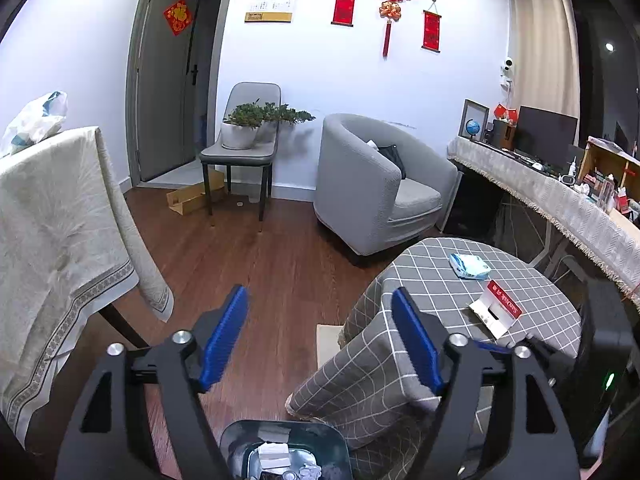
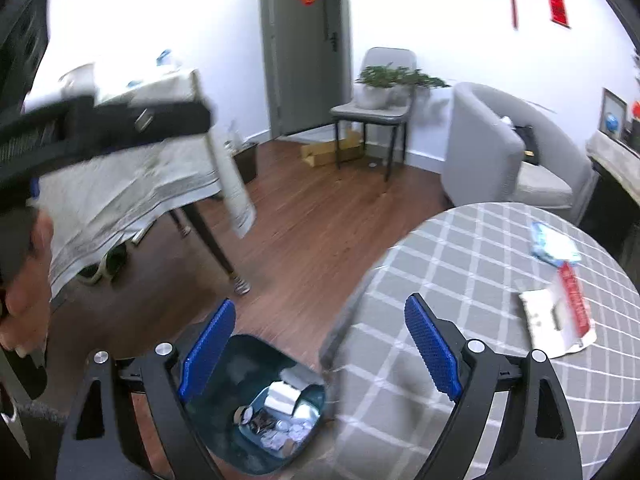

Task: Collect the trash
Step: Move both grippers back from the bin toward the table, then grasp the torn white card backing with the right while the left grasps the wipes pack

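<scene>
Left gripper (image 1: 320, 336): jaws wide apart, nothing between the blue pads (image 1: 224, 338). Through the gap shows wood floor (image 1: 256, 264) and the hanging edge of the checked cloth.

Right gripper (image 2: 316, 344): jaws wide apart too, nothing held. View is motion-blurred. Left pad sits over the bin, right pad over the table edge.

Bin (image 2: 256, 404): dark teal, open top, on the floor hard against the round table's near-left side. In the right wrist view it lies at 6 o'clock, between the jaws. In the left wrist view only its rim shows, at the bottom edge. Inside: white paper scraps, a white box (image 2: 282, 398), small round silvery bits. Exact contents too blurred to name further.

Round table (image 2: 472, 280), grey checked cloth. Two pieces lie on it:
- blue-white packet (image 1: 469, 266), far side, about 1 o'clock from the left gripper;
- white card with a red strip (image 1: 498, 310), just near of the packet, partly propped up, about 2 o'clock from the left gripper. In the right wrist view it is at 3 o'clock, packet just beyond it.
The two look close; cannot tell if they touch.

Surroundings: armchair (image 1: 376, 184) at 12 o'clock behind the table. Chair (image 1: 240, 148) with potted plants at 11 o'clock by the door. Draped table (image 1: 60, 220) at 9 o'clock. A hand (image 2: 24, 300) shows at the left edge of the right wrist view.
</scene>
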`<state>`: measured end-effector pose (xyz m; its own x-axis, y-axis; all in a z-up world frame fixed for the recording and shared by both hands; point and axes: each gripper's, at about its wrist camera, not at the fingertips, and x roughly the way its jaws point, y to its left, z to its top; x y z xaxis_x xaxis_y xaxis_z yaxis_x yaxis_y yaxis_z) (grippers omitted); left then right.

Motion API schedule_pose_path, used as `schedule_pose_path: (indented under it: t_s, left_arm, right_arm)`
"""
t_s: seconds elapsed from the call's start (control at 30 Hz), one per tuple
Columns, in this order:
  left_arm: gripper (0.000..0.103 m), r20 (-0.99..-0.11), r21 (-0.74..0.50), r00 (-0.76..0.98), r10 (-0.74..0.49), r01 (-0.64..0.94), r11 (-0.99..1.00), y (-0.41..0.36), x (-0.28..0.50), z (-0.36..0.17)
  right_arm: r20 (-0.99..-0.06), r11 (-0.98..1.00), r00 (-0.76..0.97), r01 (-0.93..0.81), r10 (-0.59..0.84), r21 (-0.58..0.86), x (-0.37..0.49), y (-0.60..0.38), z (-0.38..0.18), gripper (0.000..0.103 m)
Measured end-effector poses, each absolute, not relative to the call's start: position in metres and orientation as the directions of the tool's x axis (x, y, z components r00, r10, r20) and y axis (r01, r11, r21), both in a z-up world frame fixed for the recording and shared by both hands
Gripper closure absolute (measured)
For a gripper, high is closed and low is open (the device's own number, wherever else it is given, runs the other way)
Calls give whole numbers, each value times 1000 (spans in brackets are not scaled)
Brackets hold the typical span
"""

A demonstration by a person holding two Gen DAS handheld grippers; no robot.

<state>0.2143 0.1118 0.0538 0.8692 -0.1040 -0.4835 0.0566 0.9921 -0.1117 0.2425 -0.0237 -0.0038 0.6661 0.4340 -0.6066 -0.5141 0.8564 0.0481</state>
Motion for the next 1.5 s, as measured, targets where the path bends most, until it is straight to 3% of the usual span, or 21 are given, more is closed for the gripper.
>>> schedule_pose_path:
  t_s: [0.1, 0.37, 0.93, 1.07, 1.2, 1.37, 1.5]
  left_arm:
    - [16, -476, -95, 874, -91, 52, 994, 104, 220, 54]
    - [11, -484, -139, 864, -137, 79, 987, 89, 243, 49]
    - [10, -511, -151, 837, -195, 136, 979, 34, 293, 33]
    - [10, -527, -158, 823, -210, 148, 976, 23, 304, 25]
    - [10, -535, -154, 814, -226, 169, 974, 10, 312, 21]
    - [10, -544, -152, 803, -245, 193, 969, -5, 318, 16]
    - [10, -554, -147, 792, -256, 210, 967, -16, 324, 10]
  right_arm:
    - [-595, 876, 694, -481, 407, 37, 254, -45, 3, 15]
    - [-575, 918, 738, -392, 353, 60, 283, -104, 13, 15]
    - [-658, 956, 714, -291, 242, 36, 329, -174, -10, 16]
    - [-694, 954, 678, -296, 242, 45, 339, -183, -21, 36]
    - [-722, 946, 642, -319, 256, 52, 344, -184, -30, 50]
    - [-754, 932, 596, -357, 278, 62, 347, -182, -41, 83]
    - [-758, 928, 592, -370, 274, 46, 348, -182, -42, 97]
